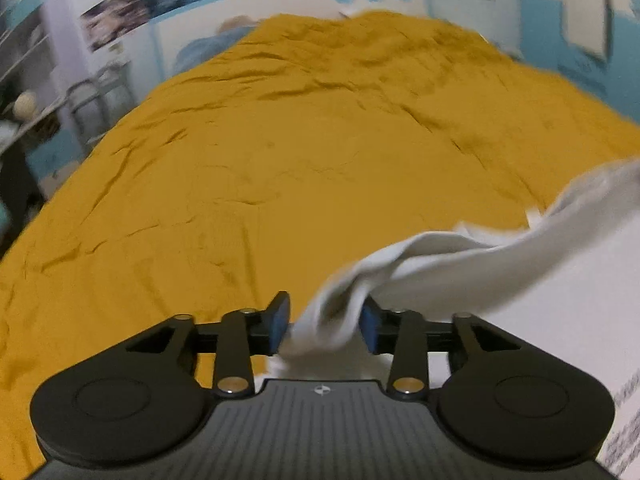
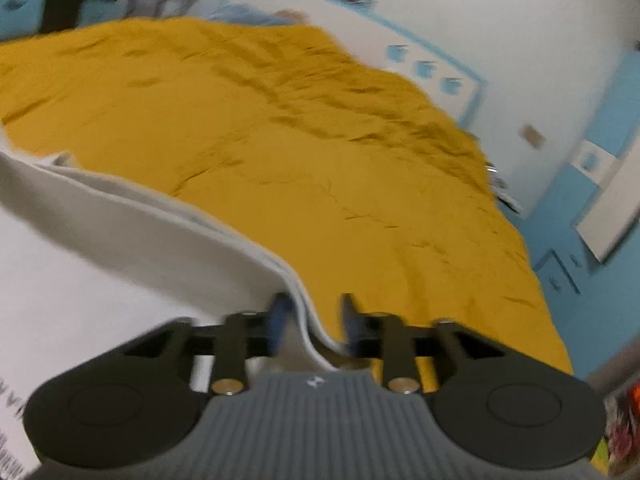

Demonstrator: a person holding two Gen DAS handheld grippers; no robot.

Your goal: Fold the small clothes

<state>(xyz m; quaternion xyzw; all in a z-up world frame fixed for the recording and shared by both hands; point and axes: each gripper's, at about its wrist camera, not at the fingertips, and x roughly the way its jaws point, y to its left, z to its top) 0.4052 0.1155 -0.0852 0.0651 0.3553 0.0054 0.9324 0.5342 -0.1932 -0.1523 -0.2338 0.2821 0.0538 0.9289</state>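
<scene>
We read no legible text; dark print on white garment (image 1: 624, 436) blurred beyond reading; small white emblem on gripper body, no lettering

The white cloth (image 1: 460, 264) runs off the right edge of the left view, so its far end is not seen. In the right view the same cloth (image 2: 132, 236) runs off the left edge. The blue pads (image 2: 280, 320) of the right gripper (image 2: 314, 322) are smeared with blur. The wall pictures (image 1: 120, 16) are too blurry to make out.
</scene>
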